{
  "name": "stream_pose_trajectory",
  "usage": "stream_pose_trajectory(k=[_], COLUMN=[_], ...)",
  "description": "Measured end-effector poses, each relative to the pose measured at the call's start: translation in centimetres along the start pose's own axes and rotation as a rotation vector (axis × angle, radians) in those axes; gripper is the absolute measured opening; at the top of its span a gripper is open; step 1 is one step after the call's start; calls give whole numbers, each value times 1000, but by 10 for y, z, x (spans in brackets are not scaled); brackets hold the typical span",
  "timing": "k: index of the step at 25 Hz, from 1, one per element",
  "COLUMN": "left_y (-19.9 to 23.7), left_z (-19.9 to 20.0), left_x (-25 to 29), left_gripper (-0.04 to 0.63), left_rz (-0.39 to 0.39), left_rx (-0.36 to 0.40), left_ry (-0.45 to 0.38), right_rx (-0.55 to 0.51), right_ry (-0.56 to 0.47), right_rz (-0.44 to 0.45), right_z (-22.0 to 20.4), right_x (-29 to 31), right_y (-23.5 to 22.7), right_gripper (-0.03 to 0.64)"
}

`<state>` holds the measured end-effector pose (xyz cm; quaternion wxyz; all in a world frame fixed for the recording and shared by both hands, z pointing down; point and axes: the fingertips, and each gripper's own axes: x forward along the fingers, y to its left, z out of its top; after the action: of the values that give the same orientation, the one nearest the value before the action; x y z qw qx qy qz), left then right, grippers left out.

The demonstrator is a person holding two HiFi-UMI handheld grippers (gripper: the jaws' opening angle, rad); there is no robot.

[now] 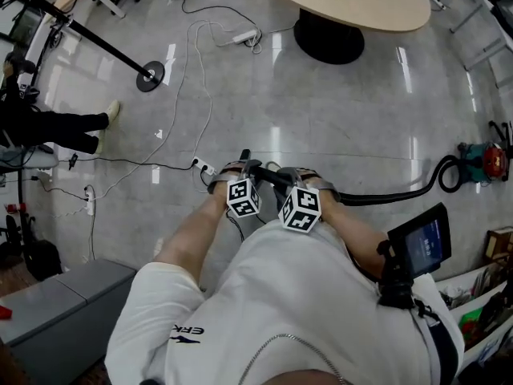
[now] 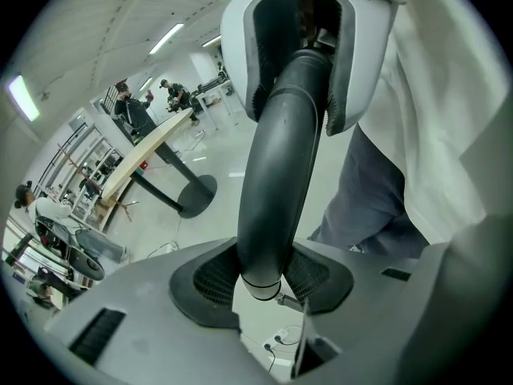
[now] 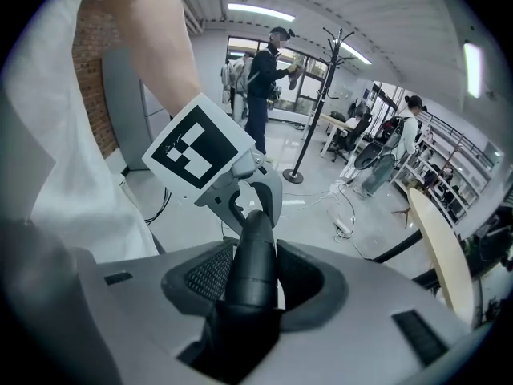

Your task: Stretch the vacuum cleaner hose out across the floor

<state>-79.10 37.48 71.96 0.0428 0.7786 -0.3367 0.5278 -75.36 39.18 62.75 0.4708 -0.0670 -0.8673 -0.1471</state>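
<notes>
The black vacuum hose [image 1: 385,196] runs across the grey floor from the red and teal vacuum cleaner [image 1: 485,160] at the right to my hands, with a loop near the cleaner. Its rigid black tube end [image 1: 260,172] lies across both grippers. In the left gripper view the tube [image 2: 280,159] passes between the ribbed pads [image 2: 215,279], and my left gripper [image 2: 260,283] is shut on it. My right gripper [image 3: 244,283] is shut on the same tube [image 3: 255,255], just beside the left gripper's marker cube [image 3: 200,152]. Both cubes [image 1: 243,196] show close together in front of my body.
A round table [image 1: 353,6] on a black foot [image 1: 329,38] stands ahead. A coat stand base [image 1: 150,76], power strips with cables [image 1: 244,36], and a seated person's leg [image 1: 72,123] are at the left. A grey cabinet [image 1: 64,303] is at lower left, shelves [image 1: 489,295] at right.
</notes>
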Motion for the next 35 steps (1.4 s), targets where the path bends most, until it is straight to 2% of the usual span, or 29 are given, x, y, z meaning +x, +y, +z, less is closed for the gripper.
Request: stream_pose_trajectory(k=[14, 22, 31, 35], left_y=[97, 173, 200, 220], left_z=[-69, -116, -128, -149], left_x=[-4, 10, -11, -15], left_gripper=[144, 144, 144, 144], left_rz=[27, 40, 72, 79], left_rx=[-96, -149, -136, -127], left_ry=[76, 106, 118, 116], right_rx=[-54, -81, -76, -74], right_ry=[-53, -76, -104, -101], right_rz=[95, 139, 120, 115], right_z=[70, 113, 144, 165], right_x=[59, 109, 107, 123], right_y=[-76, -139, -153, -163], right_gripper=[168, 167, 167, 167])
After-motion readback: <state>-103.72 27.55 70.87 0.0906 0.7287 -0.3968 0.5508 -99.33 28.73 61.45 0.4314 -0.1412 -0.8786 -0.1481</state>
